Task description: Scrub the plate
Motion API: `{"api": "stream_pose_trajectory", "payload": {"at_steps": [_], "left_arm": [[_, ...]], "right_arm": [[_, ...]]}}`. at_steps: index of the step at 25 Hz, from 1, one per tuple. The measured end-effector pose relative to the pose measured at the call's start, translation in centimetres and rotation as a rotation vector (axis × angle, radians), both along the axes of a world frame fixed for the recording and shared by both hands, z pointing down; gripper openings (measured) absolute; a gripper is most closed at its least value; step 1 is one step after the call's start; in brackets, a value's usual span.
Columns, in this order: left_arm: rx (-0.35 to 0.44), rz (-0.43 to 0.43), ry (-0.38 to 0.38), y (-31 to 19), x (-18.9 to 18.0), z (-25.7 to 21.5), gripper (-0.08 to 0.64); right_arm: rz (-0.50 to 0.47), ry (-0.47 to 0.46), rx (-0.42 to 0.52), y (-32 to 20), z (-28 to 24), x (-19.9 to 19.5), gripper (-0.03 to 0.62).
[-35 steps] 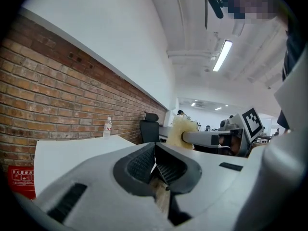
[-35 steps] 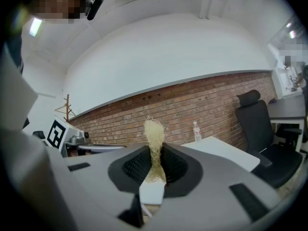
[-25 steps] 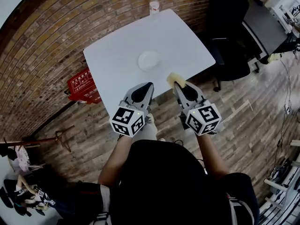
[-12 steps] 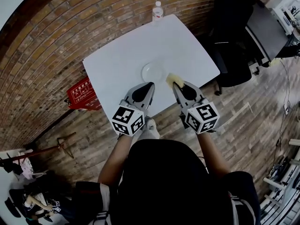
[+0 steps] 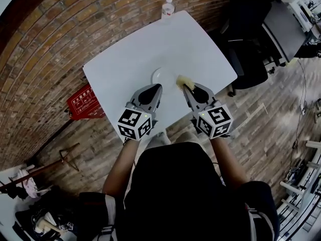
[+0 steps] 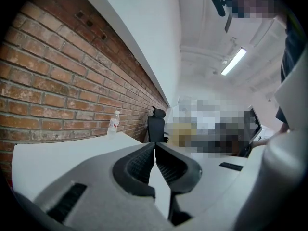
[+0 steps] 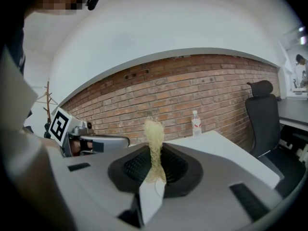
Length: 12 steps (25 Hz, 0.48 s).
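Plate [image 5: 161, 76] lies on white table [image 5: 145, 44], just beyond both grippers; yellow scrubber [image 7: 154, 134] is pinched in right gripper [image 7: 154, 170]; left gripper [image 6: 154, 153] is pressed together, empty; scrubbing is judged not yet begun.

The table [image 5: 125, 69] looks smooth, matt white. The scrubber [image 5: 183, 81] is coarse, fibrous mesh; the far wall [image 5: 60, 34] is rough brick.
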<state>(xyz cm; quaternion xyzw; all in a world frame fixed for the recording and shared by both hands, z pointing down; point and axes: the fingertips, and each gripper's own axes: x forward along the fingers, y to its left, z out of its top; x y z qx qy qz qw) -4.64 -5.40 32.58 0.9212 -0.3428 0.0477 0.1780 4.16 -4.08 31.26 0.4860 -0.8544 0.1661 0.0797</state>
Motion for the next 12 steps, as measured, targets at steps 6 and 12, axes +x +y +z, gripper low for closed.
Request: {"api": "stream_pose_trajectory", "payload": {"at_steps": [6, 12], "left_arm": [[-0.048, 0.000, -0.028, -1.0, -0.5, 2.5, 0.020], [-0.099, -0.006, -0.047, -1.7, -0.8, 5.0, 0.020]], "right_arm": [[-0.004, 0.022, -0.050, -0.3, 2.1, -0.5, 0.055], [-0.027, 0.045, -0.079, -0.8, 3.6, -1.0, 0.055]]}}
